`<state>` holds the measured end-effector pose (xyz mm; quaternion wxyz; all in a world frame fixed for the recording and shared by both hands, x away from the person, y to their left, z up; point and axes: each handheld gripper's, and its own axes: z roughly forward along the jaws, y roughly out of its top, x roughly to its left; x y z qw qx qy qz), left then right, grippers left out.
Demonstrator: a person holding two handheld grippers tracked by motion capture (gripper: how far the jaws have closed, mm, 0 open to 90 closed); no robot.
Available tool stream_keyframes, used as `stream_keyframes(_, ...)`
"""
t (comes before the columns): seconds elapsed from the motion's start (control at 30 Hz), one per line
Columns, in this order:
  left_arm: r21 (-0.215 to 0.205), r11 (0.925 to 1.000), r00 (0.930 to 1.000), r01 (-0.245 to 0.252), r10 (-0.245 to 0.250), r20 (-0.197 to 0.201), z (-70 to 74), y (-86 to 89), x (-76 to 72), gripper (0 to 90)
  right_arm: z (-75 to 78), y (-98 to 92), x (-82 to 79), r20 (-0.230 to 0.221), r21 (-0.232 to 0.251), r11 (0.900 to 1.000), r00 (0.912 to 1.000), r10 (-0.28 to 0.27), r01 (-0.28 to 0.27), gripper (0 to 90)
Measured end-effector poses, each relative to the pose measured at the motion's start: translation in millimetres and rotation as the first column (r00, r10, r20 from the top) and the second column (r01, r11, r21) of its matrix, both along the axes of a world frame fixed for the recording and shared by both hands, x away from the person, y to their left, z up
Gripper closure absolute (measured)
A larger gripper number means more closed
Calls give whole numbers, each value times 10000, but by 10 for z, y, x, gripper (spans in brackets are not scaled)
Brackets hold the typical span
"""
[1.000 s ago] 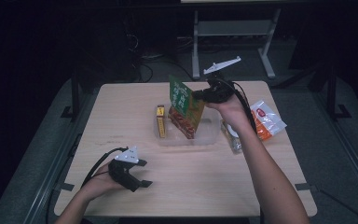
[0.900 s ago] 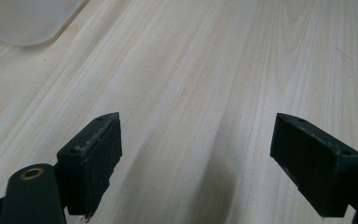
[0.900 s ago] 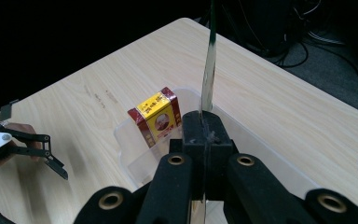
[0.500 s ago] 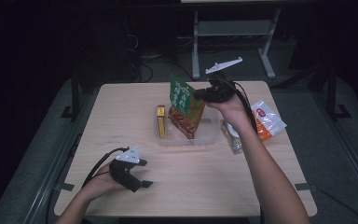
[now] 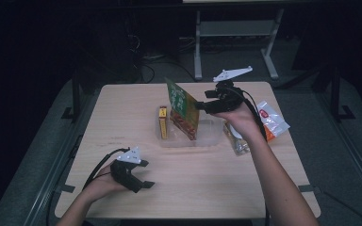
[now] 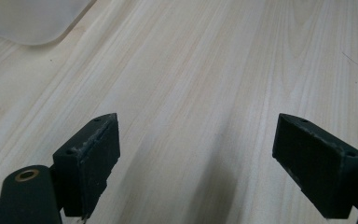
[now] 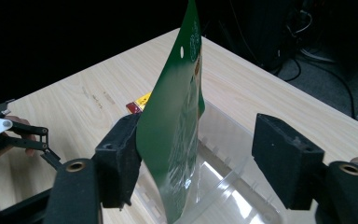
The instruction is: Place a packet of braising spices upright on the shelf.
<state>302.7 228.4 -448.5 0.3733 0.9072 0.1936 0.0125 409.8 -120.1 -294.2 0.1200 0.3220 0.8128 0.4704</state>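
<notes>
High view first: I see my right gripper raised over the far middle of the tabletop, right at the green packet. The packet stands on edge, tilted, with its lower end down in the clear plastic tray that sits near the middle of the tabletop. A yellow box stands in the tray's left end, just beside the packet. Toward the right edge of the tabletop lie a white and orange bag and, nearer my right hand, a clear wrapped packet, partly hidden by the wrist.

From the right gripper view, I see the jaws spread wide. The green packet leans against the inner face of the left-hand jaw, touching it, while a wide gap separates it from the other jaw, so nothing is clamped. The tray's clear wall and ribs show below, between the jaws, and the yellow box's end peeks out behind the packet.

My left gripper rests low near the near left corner of the tabletop, well apart from the tray, held in my left hand. In the left gripper view its jaws stand wide apart over bare wood, holding nothing, with a corner of the tray at the upper left.
</notes>
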Motion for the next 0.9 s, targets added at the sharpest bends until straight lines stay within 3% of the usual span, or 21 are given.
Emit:
stream_keyframes(0.17,-21,10000,10000,-77,77,-20,4,4,6,144,-2,-76,-72,-21,200,9998,10000,-50,51,305)
stream_keyframes(0.37,-25,9999,9999,-105,105,14,5,8,11,142,-58,-162,-163,46,76,9999,9999,-128,128,273)
stream_keyframes(0.6,-38,9997,9997,-245,245,17,3,16,25,137,-259,-258,-313,3,-252,9997,10000,-51,52,268)
stream_keyframes(0.9,-24,9997,9997,-245,245,63,-7,11,26,137,-571,-370,-497,-433,-411,9991,9990,-76,58,268)
